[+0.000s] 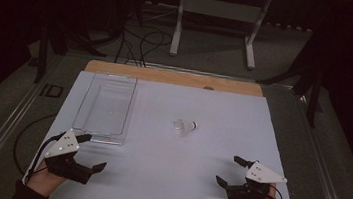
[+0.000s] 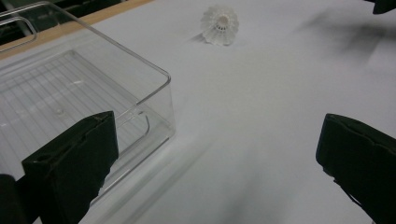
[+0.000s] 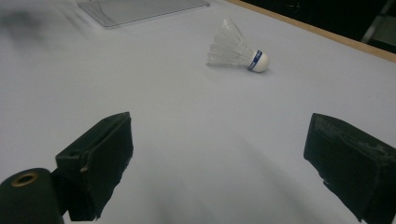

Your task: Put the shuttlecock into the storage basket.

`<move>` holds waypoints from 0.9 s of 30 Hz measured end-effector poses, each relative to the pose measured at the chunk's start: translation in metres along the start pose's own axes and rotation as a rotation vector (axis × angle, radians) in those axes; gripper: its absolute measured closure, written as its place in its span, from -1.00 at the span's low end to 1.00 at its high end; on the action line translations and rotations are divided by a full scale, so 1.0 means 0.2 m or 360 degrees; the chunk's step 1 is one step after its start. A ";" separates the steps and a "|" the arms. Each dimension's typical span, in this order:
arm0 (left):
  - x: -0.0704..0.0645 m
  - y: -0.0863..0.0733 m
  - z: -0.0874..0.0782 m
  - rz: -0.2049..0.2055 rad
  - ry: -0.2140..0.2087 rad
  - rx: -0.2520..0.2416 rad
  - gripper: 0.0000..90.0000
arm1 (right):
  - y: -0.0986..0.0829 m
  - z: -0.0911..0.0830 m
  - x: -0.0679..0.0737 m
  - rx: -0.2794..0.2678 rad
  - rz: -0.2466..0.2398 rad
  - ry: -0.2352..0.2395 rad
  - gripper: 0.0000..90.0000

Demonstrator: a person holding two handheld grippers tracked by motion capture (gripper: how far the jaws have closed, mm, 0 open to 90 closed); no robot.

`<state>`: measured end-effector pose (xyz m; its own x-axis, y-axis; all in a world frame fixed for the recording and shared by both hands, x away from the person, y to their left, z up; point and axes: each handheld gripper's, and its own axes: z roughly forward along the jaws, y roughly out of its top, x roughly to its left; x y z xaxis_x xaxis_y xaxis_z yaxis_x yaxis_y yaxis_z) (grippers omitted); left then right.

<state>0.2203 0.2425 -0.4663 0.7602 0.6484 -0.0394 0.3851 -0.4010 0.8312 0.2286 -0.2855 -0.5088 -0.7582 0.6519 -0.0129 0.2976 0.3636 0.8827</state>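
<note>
While you are holding both tools low at the near edge of the table (image 1: 154, 192), its white, smooth sheet is lying flat under everything, with a strip of bare wood showing along the far edge.

At the left, your left gripper (image 1: 92, 151) is sitting just beside the near end of one clear plastic tray (image 1: 105, 106); its two black jaws are standing wide apart with nothing between them. In the left gripper view (image 2: 217, 154) the jaw pads are looking matte and slightly rough, and the tray (image 2: 154, 88) is showing rounded corners, thin see-through walls and fine ribs along its floor. That long rectangular tray is lying empty.

Moving toward the middle, one shuttlecock (image 1: 185, 126) is resting on its side on the sheet, well apart from the tray and from both tools. In the right gripper view the shuttlecock (image 3: 238, 49) is showing a translucent white skirt flaring from a rounded white cork tip with a blue band. In the left gripper view you are looking into the open skirt of the shuttlecock (image 2: 220, 24).

At the right, your right gripper (image 1: 229, 172) is resting on the sheet with its two black jaws also spread wide and holding nothing (image 3: 219, 163). A grey three-cornered plate is topping each tool, two in all.
</note>
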 end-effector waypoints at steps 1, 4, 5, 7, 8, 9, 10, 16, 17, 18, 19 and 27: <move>0.00 0.01 0.00 -0.0005 -0.0007 0.0009 -1.00 | 0.00 0.00 0.00 0.0001 0.0000 0.0001 -0.82; 0.00 0.03 0.01 0.0007 -0.0023 0.0039 -1.00 | 0.00 0.00 0.00 0.0003 -0.0004 0.0002 -0.82; -0.01 0.03 0.01 0.0012 -0.0029 0.0051 -1.00 | 0.00 0.00 0.00 0.0004 -0.0004 0.0002 -0.82; -0.01 0.05 0.01 0.0025 -0.0036 0.0071 -1.00 | 0.00 0.00 0.00 0.0003 -0.0004 0.0003 -0.82; -0.01 0.06 0.02 0.0033 -0.0038 0.0082 -1.00 | 0.00 0.00 0.00 0.0004 -0.0005 0.0003 -0.82; -0.02 0.07 0.02 0.0045 -0.0046 0.0094 -1.00 | 0.00 0.00 0.00 0.0002 -0.0005 0.0003 -0.82; -0.02 0.08 0.02 0.0051 -0.0047 0.0102 -1.00 | 0.00 0.00 0.00 0.0002 -0.0005 0.0004 -0.82; -0.03 0.12 0.05 0.0098 -0.0067 0.0169 -1.00 | 0.00 0.00 0.00 0.0006 -0.0004 0.0007 -0.82; -0.03 0.12 0.06 0.0106 -0.0075 0.0182 -1.00 | 0.00 0.00 0.00 0.0004 -0.0005 0.0009 -0.82; -0.04 0.13 0.07 0.0118 -0.0083 0.0206 -1.00 | 0.00 0.00 0.00 0.0004 -0.0007 0.0008 -0.82; -0.04 0.13 0.07 0.0118 -0.0083 0.0206 -1.00 | 0.00 0.00 0.00 0.0009 -0.0001 0.0011 -0.82; -0.06 0.15 0.12 0.0183 -0.0132 0.0315 -1.00 | 0.00 0.01 0.00 0.0012 -0.0001 0.0015 -0.82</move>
<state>0.2354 0.2074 -0.4535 0.8421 0.5394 -0.0031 0.3826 -0.5931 0.7084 0.2288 -0.2845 -0.5097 -0.7640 0.6451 -0.0092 0.3011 0.3691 0.8793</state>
